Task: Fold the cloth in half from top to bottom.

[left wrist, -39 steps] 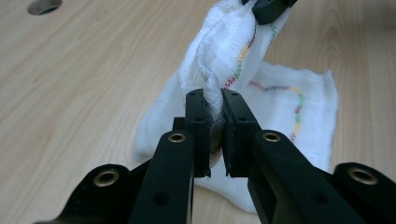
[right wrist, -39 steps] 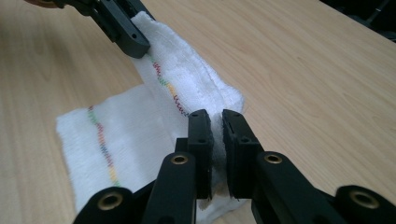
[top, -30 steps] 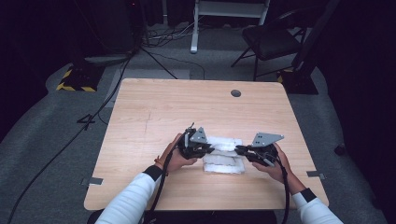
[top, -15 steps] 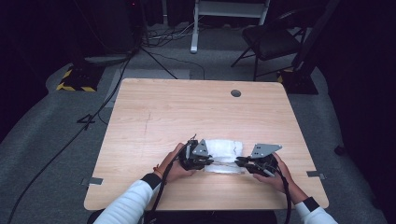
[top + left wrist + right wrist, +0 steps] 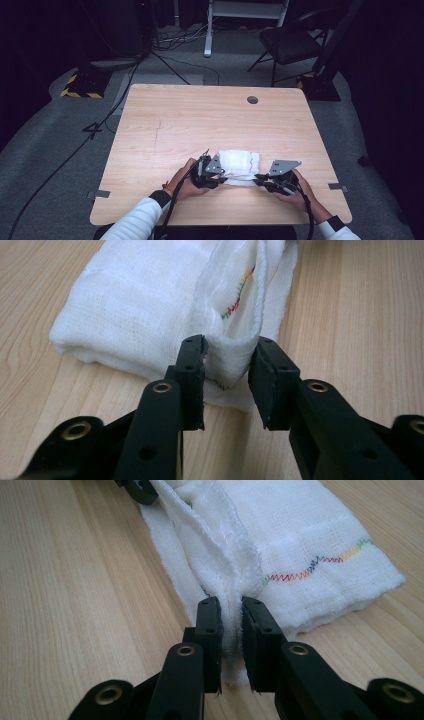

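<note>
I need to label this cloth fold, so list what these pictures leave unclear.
- Underside of the white cloth: hidden against the table in all views.
- Left gripper: an edge loop sits between its jaws; whether the pads actually pinch it is unclear.
- Layers clamped in the right gripper: bunched, uncountable.
- Colored stitching: too small in the high view.

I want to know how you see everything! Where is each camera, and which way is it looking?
High view: sits above the person's side, looks forward and down on the table; forearms, hands and both grippers show.
Left gripper view: rides on the left gripper, looks along its jaws, which stand apart around a fold of the white cloth.
Right gripper view: rides on the right gripper, looks along its jaws, pinched on the cloth's edge.
Shared: the cloth with its coloured zigzag stitching shows in both gripper views.
</note>
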{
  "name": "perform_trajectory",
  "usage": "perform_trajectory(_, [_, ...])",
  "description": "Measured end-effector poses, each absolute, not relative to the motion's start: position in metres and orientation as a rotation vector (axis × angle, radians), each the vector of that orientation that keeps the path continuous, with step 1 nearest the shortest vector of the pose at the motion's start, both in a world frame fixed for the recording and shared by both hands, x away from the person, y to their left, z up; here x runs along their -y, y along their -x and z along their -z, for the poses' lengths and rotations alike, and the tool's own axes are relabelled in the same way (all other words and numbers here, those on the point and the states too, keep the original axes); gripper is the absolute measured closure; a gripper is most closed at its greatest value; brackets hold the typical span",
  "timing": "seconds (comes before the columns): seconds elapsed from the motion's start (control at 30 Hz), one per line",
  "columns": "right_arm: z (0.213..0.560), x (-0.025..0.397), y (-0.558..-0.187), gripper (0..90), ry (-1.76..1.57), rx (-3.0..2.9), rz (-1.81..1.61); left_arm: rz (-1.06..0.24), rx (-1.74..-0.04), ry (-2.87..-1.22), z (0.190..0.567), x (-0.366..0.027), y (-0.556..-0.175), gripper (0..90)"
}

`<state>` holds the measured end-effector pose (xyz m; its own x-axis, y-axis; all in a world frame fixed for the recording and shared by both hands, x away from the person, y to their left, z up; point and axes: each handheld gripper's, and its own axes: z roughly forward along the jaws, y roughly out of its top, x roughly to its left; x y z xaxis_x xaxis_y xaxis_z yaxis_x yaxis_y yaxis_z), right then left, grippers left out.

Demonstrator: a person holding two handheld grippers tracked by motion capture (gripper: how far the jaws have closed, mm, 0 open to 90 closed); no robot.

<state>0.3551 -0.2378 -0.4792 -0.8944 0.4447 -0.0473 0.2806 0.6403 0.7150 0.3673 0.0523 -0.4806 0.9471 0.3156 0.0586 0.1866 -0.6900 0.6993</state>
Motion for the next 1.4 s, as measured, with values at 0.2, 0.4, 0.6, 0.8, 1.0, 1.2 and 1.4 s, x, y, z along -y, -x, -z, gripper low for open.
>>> perform_trajectory(0.2, [0.476,0.242,-0.347,74.9,-0.582,-2.631,-1.126,-0.212,-0.349,-2.355,0.480,-0.058,-0.360,66.9])
perform_trajectory(0.4, [0.472,0.247,-0.341,67.0,-0.605,-2.590,-1.140,-0.218,-0.365,-2.346,0.479,-0.064,-0.355,64.0])
perform_trajectory(0.6, [0.464,0.249,-0.339,57.8,-0.621,-2.536,-1.139,-0.251,-0.377,-2.332,0.472,-0.067,-0.355,59.8])
perform_trajectory(0.8, [0.456,0.256,-0.341,48.1,-0.651,-2.487,-1.121,-0.288,-0.415,-2.334,0.465,-0.076,-0.353,48.6])
perform_trajectory(1.0, [0.451,0.262,-0.342,40.9,-0.681,-2.456,-1.102,-0.338,-0.496,-2.349,0.463,-0.082,-0.350,34.4])
perform_trajectory(1.2, [0.450,0.264,-0.340,37.6,-0.685,-2.442,-1.044,-0.309,-0.539,-2.334,0.460,-0.090,-0.348,26.5])
perform_trajectory(1.4, [0.451,0.270,-0.339,36.2,-0.703,-2.421,-1.010,-0.327,-0.592,-2.313,0.458,-0.099,-0.344,22.9])
